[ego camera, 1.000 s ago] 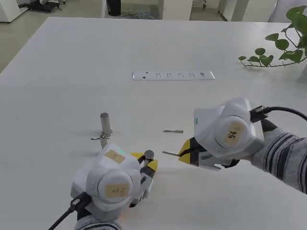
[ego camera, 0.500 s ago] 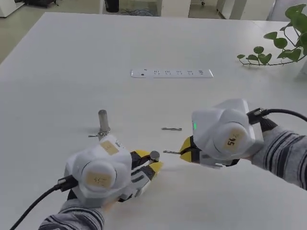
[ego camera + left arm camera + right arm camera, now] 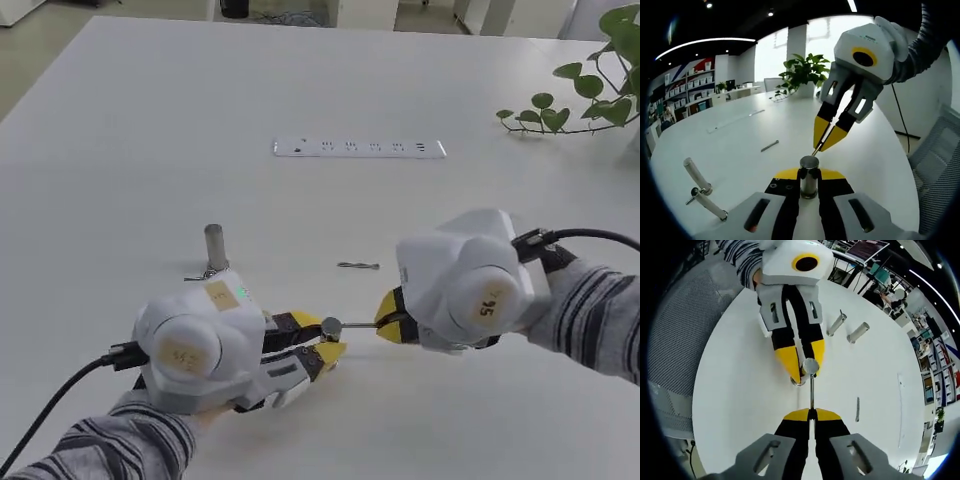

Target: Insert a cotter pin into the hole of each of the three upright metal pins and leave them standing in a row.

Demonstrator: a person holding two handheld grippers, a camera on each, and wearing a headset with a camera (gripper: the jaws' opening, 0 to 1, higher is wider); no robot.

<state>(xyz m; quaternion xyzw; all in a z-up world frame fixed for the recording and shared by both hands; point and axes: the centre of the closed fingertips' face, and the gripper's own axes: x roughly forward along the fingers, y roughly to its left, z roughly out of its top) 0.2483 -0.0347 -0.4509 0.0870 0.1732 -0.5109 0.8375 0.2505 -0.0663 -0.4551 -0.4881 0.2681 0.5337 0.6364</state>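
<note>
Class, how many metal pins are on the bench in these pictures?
3. One pin is held in the left gripper. Two more stand close together on the table beside it: a far pin and a near pin.

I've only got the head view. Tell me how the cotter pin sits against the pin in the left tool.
Observer: In the right gripper view the cotter pin runs straight out of the right tool, its tip at the head of the metal pin. I cannot tell whether it has entered the hole.
Operator: Confirm the left tool has that pin upright.
Observer: The left gripper view shows it upright, clamped between the jaws of the left tool.
Operator: Count the other pins.
Observer: Two stand beside it in the left gripper view: a bare pin and a nearer pin with a fitted cotter pin through its top.
</note>
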